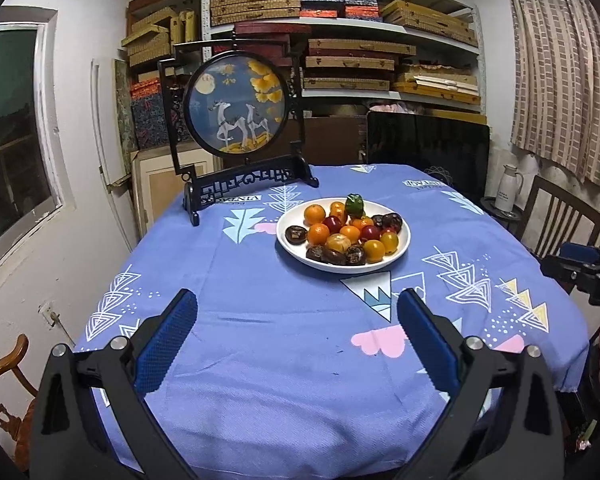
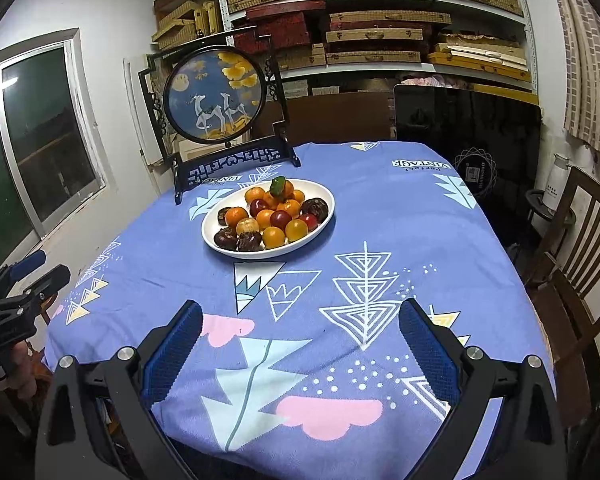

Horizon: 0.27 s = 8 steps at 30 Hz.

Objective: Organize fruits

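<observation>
A white oval plate [image 1: 403, 240] holds several small fruits: orange ones [image 1: 318, 233], red ones [image 1: 370, 232], dark brown ones [image 1: 296, 235] and one green piece [image 1: 355, 204] at the back. It stands in the middle of the table, and shows in the right wrist view too [image 2: 324, 216]. My left gripper [image 1: 298, 334] is open and empty above the near table edge, well short of the plate. My right gripper [image 2: 300, 338] is open and empty, also near the front edge. Each gripper shows at the edge of the other's view [image 1: 588, 270] [image 2: 24, 280].
The table wears a blue patterned cloth [image 1: 260, 340]. A round framed deer picture on a black stand [image 1: 236, 108] sits at the back left of the table. Shelves of boxes [image 1: 340, 40] fill the back wall. Wooden chairs [image 2: 580, 248] stand right and left.
</observation>
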### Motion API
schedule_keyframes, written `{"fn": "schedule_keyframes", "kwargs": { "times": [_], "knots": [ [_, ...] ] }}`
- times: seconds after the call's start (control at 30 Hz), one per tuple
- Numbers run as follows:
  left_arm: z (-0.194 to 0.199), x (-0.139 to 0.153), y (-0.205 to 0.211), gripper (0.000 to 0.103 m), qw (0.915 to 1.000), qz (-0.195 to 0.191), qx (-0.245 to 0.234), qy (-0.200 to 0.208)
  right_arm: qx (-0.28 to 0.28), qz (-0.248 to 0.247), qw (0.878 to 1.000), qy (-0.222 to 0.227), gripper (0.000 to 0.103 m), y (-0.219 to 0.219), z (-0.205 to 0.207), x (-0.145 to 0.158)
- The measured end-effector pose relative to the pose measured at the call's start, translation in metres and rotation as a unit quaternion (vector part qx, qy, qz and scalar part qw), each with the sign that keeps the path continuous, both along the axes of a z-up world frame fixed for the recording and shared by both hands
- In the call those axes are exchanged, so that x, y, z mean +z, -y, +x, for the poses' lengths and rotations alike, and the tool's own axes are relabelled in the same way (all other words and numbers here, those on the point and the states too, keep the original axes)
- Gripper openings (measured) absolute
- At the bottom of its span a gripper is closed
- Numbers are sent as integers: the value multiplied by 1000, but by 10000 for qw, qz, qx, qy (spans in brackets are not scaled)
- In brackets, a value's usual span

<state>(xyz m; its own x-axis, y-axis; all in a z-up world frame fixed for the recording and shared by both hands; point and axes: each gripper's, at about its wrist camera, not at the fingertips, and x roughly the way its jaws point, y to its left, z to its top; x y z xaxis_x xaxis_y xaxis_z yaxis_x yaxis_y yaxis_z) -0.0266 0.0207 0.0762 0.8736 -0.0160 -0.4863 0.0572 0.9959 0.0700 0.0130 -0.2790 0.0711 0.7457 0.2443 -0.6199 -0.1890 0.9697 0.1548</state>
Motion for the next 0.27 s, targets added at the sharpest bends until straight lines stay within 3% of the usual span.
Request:
{"fn": "schedule_keyframes", "kwargs": {
  "times": [0.27],
  "knots": [
    [4, -1, -2, 98, 9999, 13, 117, -15, -45, 7, 10000, -19, 99, 2, 2, -1]
  ]
}}
